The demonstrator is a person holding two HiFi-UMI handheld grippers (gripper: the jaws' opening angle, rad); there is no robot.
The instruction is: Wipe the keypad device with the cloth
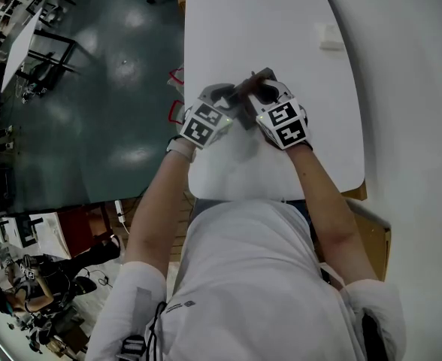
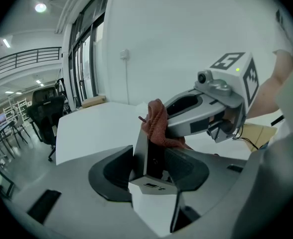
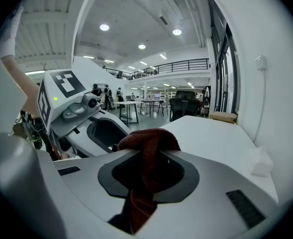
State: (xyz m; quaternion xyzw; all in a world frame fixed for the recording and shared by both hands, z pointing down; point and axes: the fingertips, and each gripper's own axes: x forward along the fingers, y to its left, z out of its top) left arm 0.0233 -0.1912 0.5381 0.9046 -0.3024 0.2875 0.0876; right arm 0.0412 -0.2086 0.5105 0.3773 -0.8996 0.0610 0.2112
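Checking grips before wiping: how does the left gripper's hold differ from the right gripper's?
The left gripper is shut on the keypad device, the right gripper on the cloth. The left's device is flat, grey and stands on edge; the right's cloth is soft, red-brown and bunched, hanging below the jaws. Both are shut, and cloth touches device.

Rust-red cloth (image 2: 158,124) touches the upright, dark keypad device (image 2: 147,159).

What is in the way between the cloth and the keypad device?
Nothing that I can see. The right gripper holds the cloth, the left gripper holds the keypad device, and the cloth sits right at the device's top edge, seemingly touching it.
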